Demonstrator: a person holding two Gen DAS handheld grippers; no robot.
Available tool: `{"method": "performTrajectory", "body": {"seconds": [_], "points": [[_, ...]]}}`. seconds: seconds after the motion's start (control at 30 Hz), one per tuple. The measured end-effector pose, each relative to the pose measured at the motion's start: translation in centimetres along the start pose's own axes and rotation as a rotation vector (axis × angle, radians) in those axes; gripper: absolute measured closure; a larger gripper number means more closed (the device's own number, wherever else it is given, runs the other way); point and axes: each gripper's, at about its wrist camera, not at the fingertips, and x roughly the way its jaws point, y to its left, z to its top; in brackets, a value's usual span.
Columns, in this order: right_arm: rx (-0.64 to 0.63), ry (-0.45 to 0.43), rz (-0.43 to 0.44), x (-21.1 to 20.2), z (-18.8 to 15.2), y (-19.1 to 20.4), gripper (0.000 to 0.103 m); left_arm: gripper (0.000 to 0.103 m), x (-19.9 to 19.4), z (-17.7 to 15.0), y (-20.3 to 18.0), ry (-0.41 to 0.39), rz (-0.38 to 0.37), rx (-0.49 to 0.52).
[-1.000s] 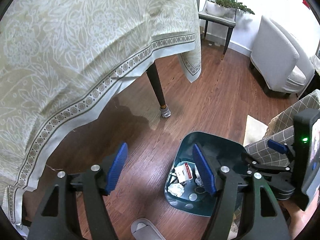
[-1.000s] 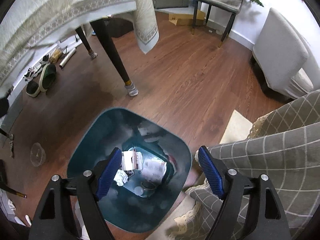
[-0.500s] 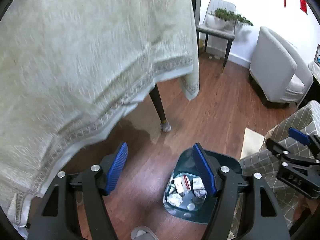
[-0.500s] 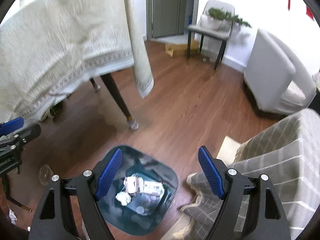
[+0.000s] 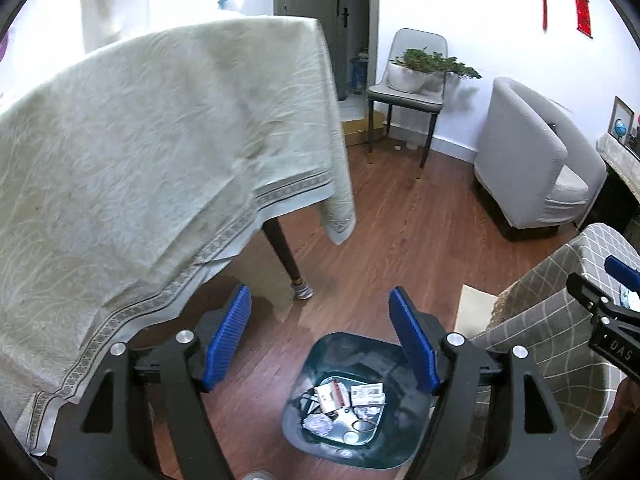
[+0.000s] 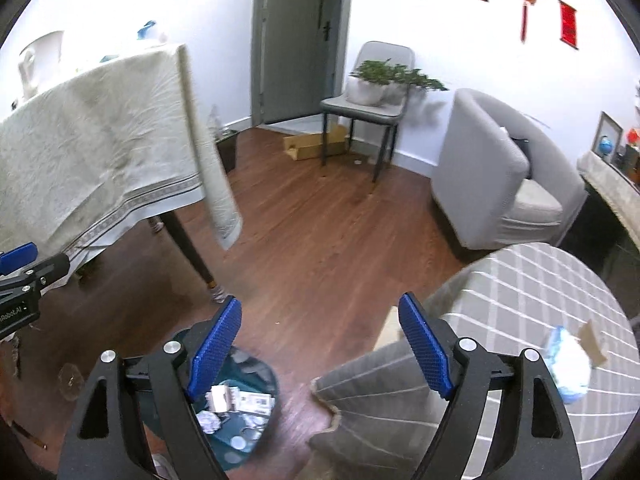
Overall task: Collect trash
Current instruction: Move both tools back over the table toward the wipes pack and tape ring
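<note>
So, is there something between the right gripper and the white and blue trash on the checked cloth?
Nothing visible blocks it. The crumpled wrapper lies in the open on the checked cloth, with a brown scrap beside it. The right gripper holds nothing, its jaws are opening, and the wrapper lies to its right.

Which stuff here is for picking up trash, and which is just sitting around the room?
For the job:
- dark teal plastic trash bin
- crumpled paper and small cartons inside it
- blue-and-white wrapper on the checked grey cloth
- left gripper, right gripper, both empty and opening

Just around:
- cream patterned tablecloth
- grey armchair
- potted green plant
</note>
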Motion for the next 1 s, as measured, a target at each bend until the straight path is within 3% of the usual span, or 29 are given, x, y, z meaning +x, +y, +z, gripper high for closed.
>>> {"method": "performTrajectory", "body": {"seconds": [0.4, 1.0], "points": [[0.087, -0.021, -0.072, -2.6, -1.4, -9.0, 0.015, 0.022, -0.8, -0.2, -8.4, -0.018, -0.071, 0.091], [0.119, -0.032, -0.069, -4.6, -3.1, -18.4, 0.014, 0.021, -1.2, -1.2, -18.7, -0.016, -0.141, 0.167]]}}
